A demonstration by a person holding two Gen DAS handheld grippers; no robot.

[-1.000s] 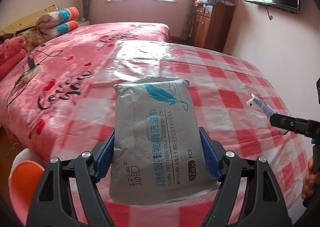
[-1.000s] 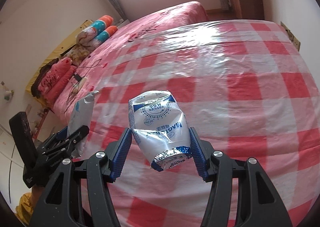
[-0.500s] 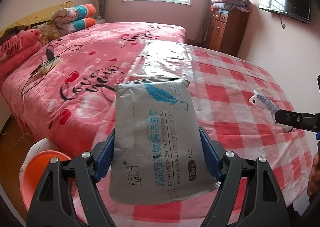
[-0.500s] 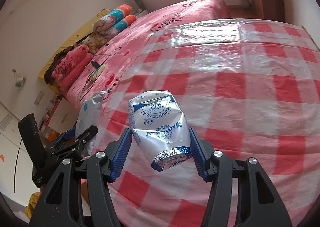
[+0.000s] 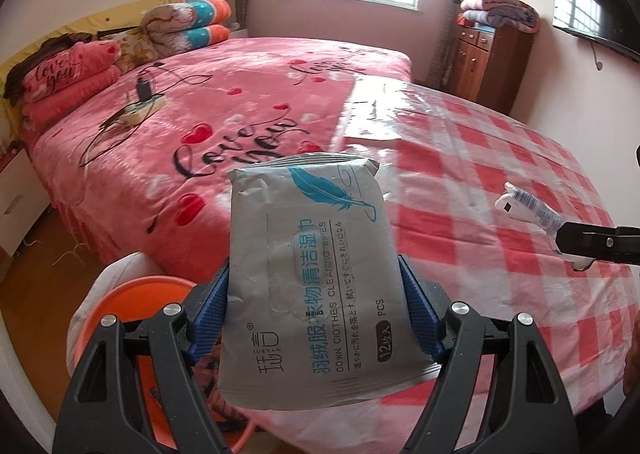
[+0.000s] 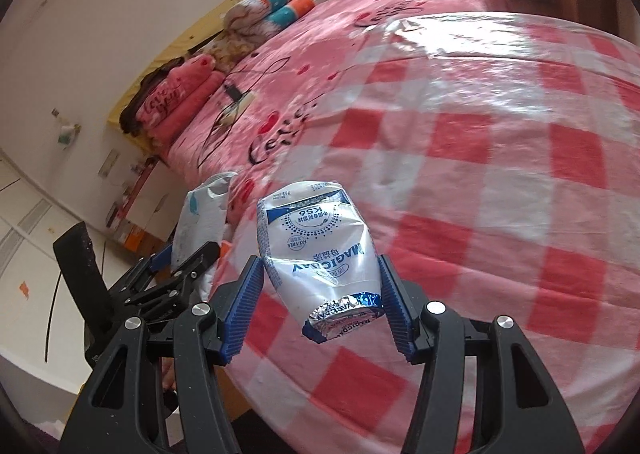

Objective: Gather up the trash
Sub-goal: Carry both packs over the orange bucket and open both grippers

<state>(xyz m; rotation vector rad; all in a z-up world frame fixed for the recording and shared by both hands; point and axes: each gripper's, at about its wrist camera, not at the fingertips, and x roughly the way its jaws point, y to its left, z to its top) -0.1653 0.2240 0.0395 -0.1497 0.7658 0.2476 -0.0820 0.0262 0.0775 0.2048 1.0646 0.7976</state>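
Left tongs (image 5: 314,318) clamped on wipes pack (image 5: 312,266), above orange bin (image 5: 132,302); right tongs (image 6: 322,304) clamped on crumpled pouch (image 6: 320,250), over checked desk (image 6: 500,174).

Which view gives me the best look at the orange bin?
Left wrist: the orange bin sits low on the left, its rim partly hidden by the left claw and wipes pack. The right wrist view shows no clear sight of it.
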